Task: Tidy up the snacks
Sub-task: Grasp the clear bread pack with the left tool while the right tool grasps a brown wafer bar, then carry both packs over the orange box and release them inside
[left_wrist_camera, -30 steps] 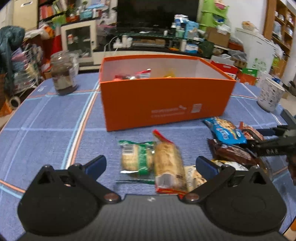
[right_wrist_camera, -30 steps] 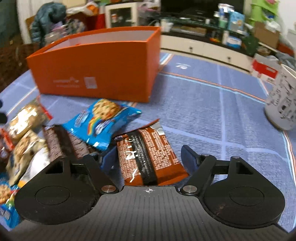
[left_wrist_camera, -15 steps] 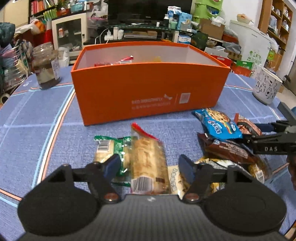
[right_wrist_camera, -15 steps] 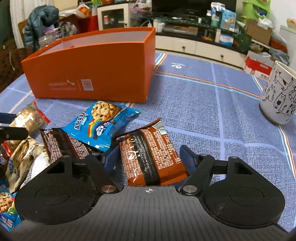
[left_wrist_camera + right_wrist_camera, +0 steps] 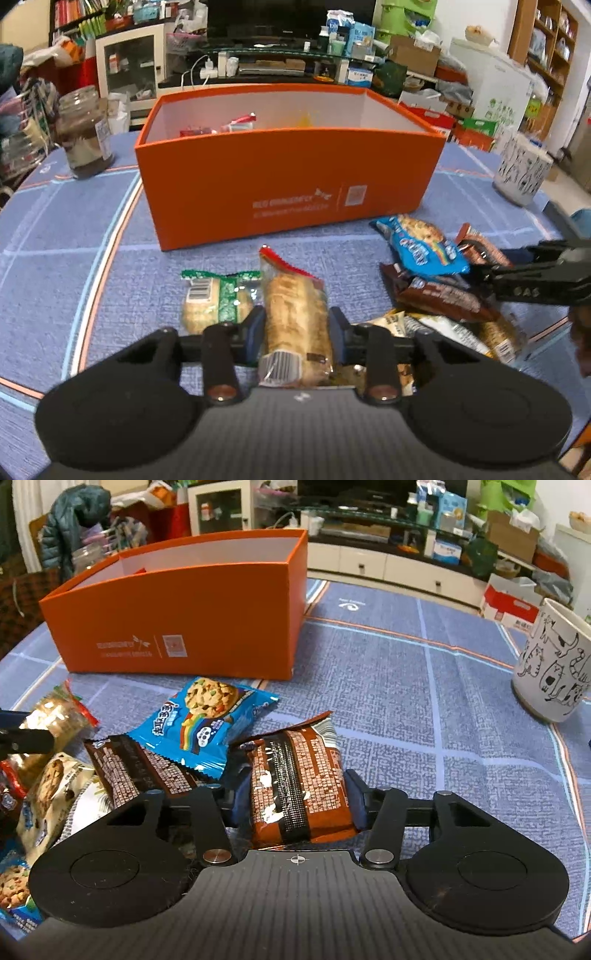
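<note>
A: Left wrist view: what does the left gripper have?

B: It squeezes a long cracker pack with a red end. The pack lies on the blue tablecloth, in front of the orange box. A green snack pack lies just beside it.

A: And the right gripper?

B: Its jaws are closing on a brown snack bar. Both pads touch the bar's sides. A blue cookie pack lies just behind it.

A: Is anything in the box?

B: Yes, a few packs. A cat mug stands well apart, on the right.
</note>
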